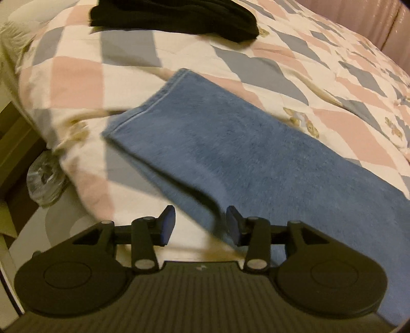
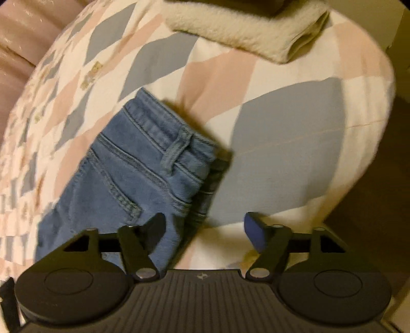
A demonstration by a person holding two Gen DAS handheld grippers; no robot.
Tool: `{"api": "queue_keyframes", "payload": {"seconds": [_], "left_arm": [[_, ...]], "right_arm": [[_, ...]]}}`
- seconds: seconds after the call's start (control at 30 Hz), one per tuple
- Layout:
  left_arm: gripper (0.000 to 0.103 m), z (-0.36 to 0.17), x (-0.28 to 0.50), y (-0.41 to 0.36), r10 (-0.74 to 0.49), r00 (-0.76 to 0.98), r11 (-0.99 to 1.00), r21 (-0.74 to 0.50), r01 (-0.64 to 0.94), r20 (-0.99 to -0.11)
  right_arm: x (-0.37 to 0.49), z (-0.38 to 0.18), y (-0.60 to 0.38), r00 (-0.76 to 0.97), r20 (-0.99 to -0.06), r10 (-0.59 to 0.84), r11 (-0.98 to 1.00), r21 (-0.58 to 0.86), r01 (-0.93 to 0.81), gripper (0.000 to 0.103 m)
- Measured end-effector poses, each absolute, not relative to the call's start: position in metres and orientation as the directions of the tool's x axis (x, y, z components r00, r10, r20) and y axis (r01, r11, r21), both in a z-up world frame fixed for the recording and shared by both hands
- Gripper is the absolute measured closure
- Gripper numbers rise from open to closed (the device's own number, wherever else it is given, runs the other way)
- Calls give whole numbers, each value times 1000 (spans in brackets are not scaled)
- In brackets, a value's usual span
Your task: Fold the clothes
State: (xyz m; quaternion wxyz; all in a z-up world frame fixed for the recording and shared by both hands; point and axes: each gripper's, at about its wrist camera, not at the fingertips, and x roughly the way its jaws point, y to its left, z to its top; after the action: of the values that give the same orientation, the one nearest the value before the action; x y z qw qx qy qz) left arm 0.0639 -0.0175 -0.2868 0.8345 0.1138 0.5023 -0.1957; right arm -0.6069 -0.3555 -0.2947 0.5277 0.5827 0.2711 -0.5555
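Blue jeans lie flat across the checked quilt, folded lengthwise, their leg end toward the far left in the left wrist view. My left gripper hovers open over the near edge of the leg, nothing between its fingers. In the right wrist view the jeans' waistband end shows with belt loop and back pocket. My right gripper is open above that end, its left finger over the denim and its right finger over the quilt.
A black garment lies at the far end of the quilt. A folded cream towel sits near the quilt's top right edge. A clear plastic object and floor lie off the bed's left edge. A pink headboard borders the bed.
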Motion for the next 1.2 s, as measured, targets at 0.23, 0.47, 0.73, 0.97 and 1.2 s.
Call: {"api": "queue_keyframes", "payload": {"seconds": [0.23,0.47,0.73,0.97,1.2], "left_arm": [[64,-247,65,24,-227,452,909,-22,415,-863],[64,-241,135,48,-261,452,939,-115,325,-853],[71,-295,231,68,-338,252,940,-309,147,-907],[72,-324,269,67,-372,90,916,-350,196,-924],[85,-302,275,71,-431,57,854,-387,348,-901]], "right_arm": [[-588,-285,-355,264,-929,-261,-274,334,902,30],[-526,-267,-357,291,-912,-289,-232,361,903,24],[-448,-260,-292,253,-927,-277,-280,330,902,21],[-398,-259,-220,219,-943,-251,-334,297,895,18],[-377,-253,-181,192,-953,-236,-347,267,899,15]]}}
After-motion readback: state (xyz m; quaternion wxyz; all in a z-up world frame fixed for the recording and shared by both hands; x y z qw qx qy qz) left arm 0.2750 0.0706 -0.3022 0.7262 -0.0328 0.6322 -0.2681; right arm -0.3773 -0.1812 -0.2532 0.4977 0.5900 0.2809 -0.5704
